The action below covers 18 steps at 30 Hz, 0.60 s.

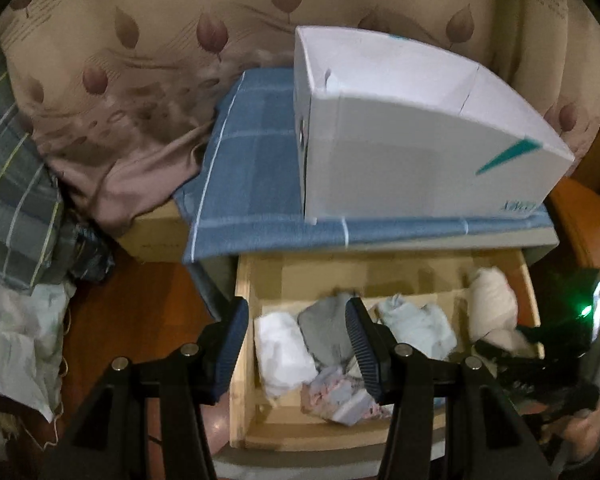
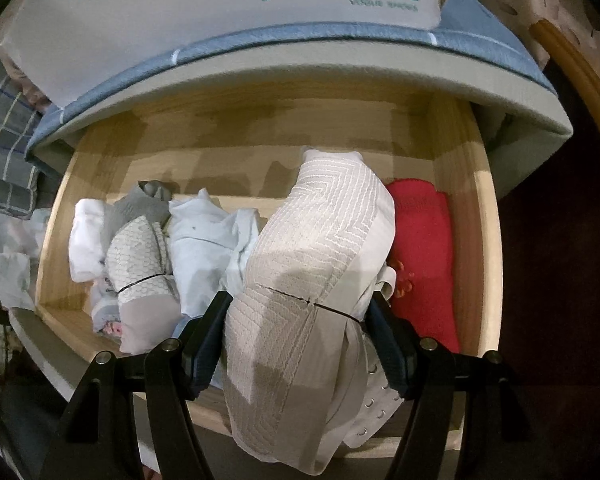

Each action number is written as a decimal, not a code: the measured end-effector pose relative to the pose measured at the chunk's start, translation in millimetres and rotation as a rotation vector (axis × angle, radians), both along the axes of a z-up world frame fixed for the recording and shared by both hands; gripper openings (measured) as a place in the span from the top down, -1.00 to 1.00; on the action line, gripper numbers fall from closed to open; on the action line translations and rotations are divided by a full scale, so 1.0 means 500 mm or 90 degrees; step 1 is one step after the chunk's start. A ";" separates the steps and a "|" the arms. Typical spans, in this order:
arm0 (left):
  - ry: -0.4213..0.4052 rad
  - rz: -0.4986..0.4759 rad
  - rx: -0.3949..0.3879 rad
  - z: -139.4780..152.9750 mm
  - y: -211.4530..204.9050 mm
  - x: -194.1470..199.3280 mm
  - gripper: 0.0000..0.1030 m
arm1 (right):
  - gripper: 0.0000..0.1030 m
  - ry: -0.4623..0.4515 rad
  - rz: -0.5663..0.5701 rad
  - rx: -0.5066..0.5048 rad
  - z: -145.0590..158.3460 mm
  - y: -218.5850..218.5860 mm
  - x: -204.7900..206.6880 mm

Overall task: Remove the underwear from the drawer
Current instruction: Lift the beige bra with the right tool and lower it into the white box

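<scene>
So the drawer (image 2: 458, 184) is pulled out already, sitting under the blue cloth (image 1: 256, 148) and the white shoebox (image 1: 420, 136), so that part's done. The right gripper (image 2: 298, 334) has its jaws about halfway apart with a big cream roll (image 2: 320, 240) between them, textured knit with a thin band around it. Both pads look pressed against its sides, so it reads as gripped. The roll looks to stand up above the other stuff, but whether it's actually off the drawer floor can't be told from here. Its lower end hangs over the front edge toward the camera.

Still inside: a red piece (image 2: 424, 248) just right of the roll, a pale blue one (image 2: 208, 248) to its left, then a smaller cream roll (image 2: 140, 268), a grey one (image 2: 140, 204) and a white one (image 2: 84, 240) at the far left.

The left gripper (image 1: 296, 344) hangs above the left half of the drawer, jaws roughly half open and nothing in them. One finger sits over the drawer's left wall, the other over the grey bundle.

Progress guess: early. One item in hand but not clear of the drawer, everything else untouched. Left hand looks lined up for the white or grey bundle next.
</scene>
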State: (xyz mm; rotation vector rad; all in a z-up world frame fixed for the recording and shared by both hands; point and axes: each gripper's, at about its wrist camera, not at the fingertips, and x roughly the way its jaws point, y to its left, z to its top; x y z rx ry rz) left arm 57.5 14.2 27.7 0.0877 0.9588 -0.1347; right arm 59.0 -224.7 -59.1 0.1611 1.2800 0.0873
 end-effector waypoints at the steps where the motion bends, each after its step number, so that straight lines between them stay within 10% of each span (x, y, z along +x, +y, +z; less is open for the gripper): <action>1: 0.003 0.002 0.000 -0.010 0.000 -0.005 0.00 | -0.24 -0.005 -0.002 0.000 0.002 -0.002 -0.002; 18: 0.065 0.026 -0.008 -0.115 0.024 -0.063 0.00 | -0.23 0.050 0.058 0.069 0.119 0.009 0.011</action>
